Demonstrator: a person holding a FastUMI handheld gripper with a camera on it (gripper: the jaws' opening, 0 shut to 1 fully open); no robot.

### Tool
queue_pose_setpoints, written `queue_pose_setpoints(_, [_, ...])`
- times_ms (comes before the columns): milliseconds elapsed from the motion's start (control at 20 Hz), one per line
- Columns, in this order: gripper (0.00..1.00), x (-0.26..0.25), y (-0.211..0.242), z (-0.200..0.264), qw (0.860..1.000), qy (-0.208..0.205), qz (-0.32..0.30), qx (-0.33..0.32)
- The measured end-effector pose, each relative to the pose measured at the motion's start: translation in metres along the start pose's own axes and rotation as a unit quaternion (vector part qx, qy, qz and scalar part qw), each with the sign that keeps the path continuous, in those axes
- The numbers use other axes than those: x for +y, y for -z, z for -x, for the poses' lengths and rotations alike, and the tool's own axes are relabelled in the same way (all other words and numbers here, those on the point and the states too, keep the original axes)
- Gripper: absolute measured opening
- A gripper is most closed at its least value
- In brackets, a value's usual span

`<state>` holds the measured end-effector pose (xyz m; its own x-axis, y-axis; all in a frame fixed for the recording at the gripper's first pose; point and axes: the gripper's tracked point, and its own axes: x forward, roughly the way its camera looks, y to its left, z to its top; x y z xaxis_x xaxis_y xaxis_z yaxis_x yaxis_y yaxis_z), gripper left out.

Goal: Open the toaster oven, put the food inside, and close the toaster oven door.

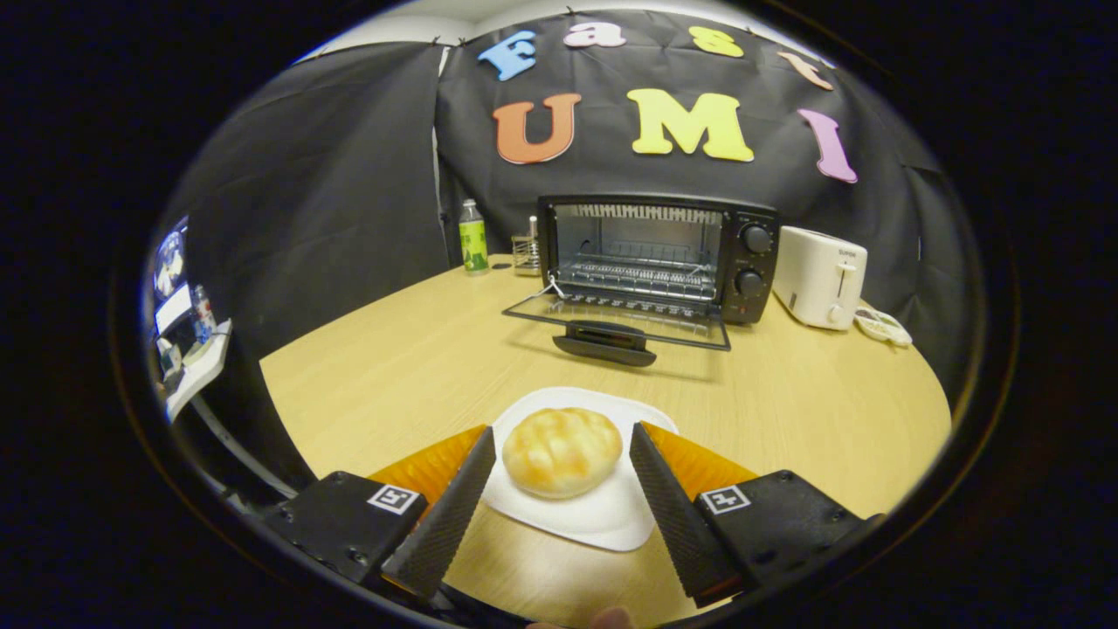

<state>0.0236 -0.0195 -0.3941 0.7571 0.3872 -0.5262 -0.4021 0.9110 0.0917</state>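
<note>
One bun [562, 452], one plate [603, 515], one toaster oven [657, 255], one toaster [818, 276], one bottle [472, 237]

The bench [410, 367] is a pale wood-grain top with a rounded far edge. Near the tongs [562, 445], whose fingers stand spread apart, a white plate [611, 515] rests flat on it, just ahead of and between them. At the back stands a black toaster oven [664, 253], its glass door [620, 319] folded down over the wood. Right of it sits a white toaster [819, 275] with its coiled cord [882, 326]. To the oven's left stand a green-labelled bottle [472, 236] and a small wire rack [526, 252].
</note>
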Motion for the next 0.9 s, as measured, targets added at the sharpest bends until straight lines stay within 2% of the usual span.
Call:
queue_pose_setpoints(350, [1.00,0.003,0.013,-0.015,0.999,0.006,0.027,0.030])
queue_pose_setpoints(650, [0.79,0.000,0.007,-0.011,1.000,0.000,0.013,0.025])
queue_pose_setpoints(900, [0.55,-0.007,-0.023,0.006,1.000,-0.013,-0.025,-0.012])
